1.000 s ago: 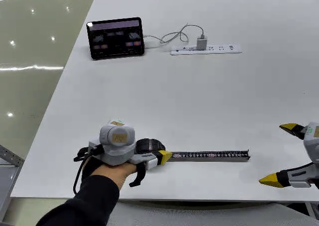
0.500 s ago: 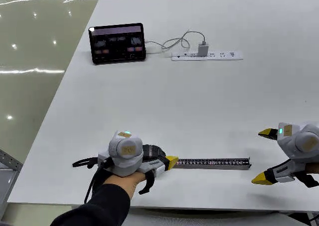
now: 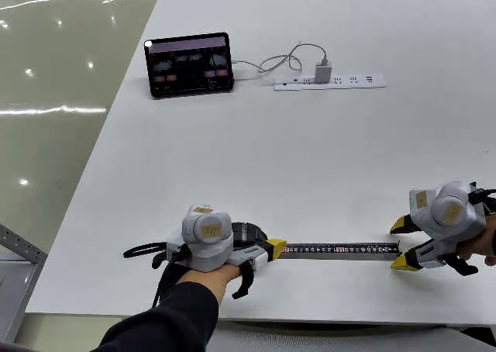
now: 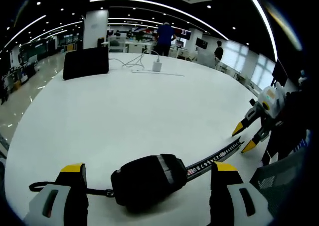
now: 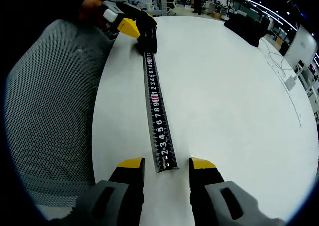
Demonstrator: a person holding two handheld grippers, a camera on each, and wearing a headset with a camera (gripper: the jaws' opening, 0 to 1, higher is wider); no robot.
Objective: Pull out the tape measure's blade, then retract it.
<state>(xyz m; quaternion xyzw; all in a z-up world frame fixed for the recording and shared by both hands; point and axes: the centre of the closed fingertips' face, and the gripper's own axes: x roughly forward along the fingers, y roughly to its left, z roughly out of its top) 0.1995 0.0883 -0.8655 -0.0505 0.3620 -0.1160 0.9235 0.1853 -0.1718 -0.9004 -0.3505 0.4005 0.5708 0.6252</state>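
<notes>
Now the blade tip lies between jaws of the released right claw.

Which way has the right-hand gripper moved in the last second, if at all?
Yes: the right gripper came in leftward to the blade, whose free end it stood clear of before; its open jaws now flank that end.

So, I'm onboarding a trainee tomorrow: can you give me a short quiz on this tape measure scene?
1. True or false: the right gripper is shut on the dark numbered blade.
2. The black tape measure case sits: A) between the jaws of the left gripper; B) in the right gripper; C) in a drawer.
3. Fill in: the blade lies flat on the white ___.
Key: 1 false; 2 A; 3 table.
</notes>
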